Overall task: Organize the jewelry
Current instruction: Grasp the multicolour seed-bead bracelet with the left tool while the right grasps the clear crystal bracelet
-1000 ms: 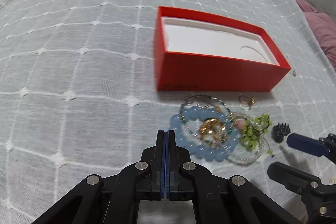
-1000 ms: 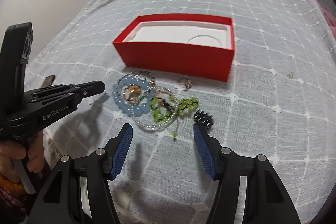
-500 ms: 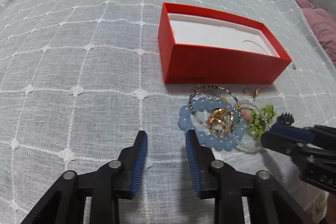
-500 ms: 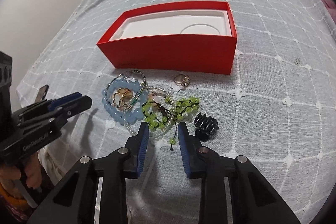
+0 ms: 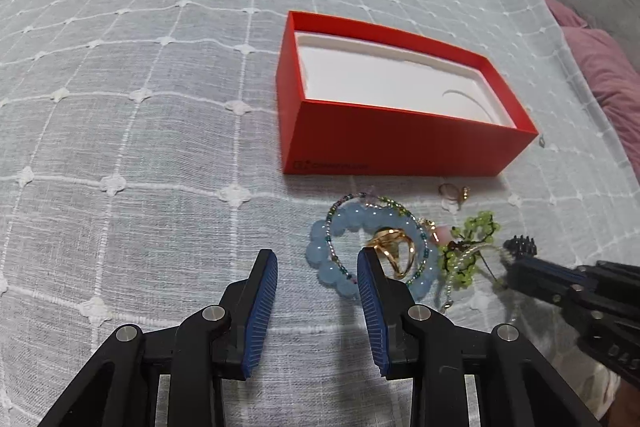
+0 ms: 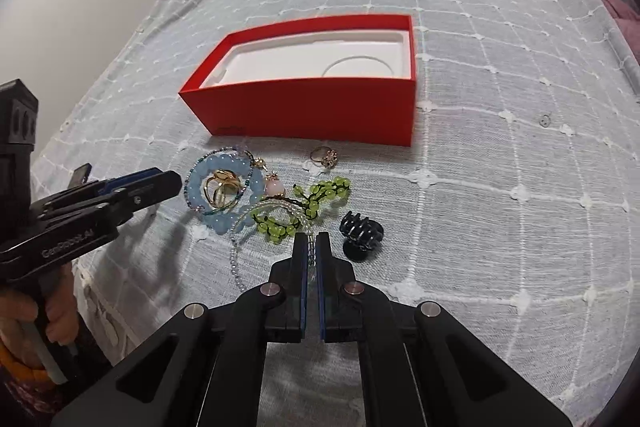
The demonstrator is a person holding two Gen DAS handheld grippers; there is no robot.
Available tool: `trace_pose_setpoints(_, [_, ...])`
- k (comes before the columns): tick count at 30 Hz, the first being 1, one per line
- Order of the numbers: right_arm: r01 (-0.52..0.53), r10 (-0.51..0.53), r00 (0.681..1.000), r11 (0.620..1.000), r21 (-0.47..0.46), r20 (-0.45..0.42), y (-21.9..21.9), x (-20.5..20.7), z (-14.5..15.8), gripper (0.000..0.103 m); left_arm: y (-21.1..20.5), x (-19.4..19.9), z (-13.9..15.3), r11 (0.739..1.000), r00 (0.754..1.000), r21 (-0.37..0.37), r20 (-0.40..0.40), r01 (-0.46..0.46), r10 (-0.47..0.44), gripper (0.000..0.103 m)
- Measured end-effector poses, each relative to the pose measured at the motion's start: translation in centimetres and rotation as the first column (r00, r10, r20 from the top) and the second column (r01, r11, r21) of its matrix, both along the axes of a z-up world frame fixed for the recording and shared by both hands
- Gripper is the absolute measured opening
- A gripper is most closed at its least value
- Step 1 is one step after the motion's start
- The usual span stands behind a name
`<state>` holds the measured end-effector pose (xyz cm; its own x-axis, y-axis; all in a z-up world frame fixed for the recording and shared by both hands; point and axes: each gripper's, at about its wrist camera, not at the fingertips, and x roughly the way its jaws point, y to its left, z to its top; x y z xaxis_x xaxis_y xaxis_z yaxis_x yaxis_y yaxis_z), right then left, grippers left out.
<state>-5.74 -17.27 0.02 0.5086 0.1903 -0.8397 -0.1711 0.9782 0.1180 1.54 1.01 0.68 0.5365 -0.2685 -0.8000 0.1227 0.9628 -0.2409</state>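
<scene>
Our left gripper jaws apart beside the blue bead bracelet, our right gripper jaws together on a clear bead strand, red box on the bed

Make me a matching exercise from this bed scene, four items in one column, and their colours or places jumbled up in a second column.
1. box
2. chunky bead bracelet
3. hair claw clip
4. lone ring

A. pale blue
B. black
C. apart from the pile, just in front of the box
D. red, white insert

Pairs: 1-D, 2-A, 3-B, 4-C
</scene>
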Motion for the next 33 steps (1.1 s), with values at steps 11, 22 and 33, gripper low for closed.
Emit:
trace_pose_setpoints(11, [-0.003, 0.003, 1.0, 1.0, 0.003, 0.011, -0.3, -0.4, 0.5, 0.003, -0.6, 0.9, 0.3, 1.0, 1.0, -0.014, 0.011, -0.015, 0.015, 0.035])
trace_pose_setpoints(22, [0.009, -0.009, 1.0, 1.0, -0.007, 0.001, -0.5, -0.3, 0.2, 0.003, -2.2, 1.6, -1.3, 0.993, 0.999, 0.114, -0.029, -0.016, 0.019, 0.009])
trace_pose_setpoints(33, [-0.005, 0.005, 0.999, 1.0, 0.014, 0.048, -0.6, -0.6, 1.8, 0.003, -0.9, -0.2, 0.9, 0.998, 0.999, 0.059, 0.039, -0.017, 0.014, 0.009])
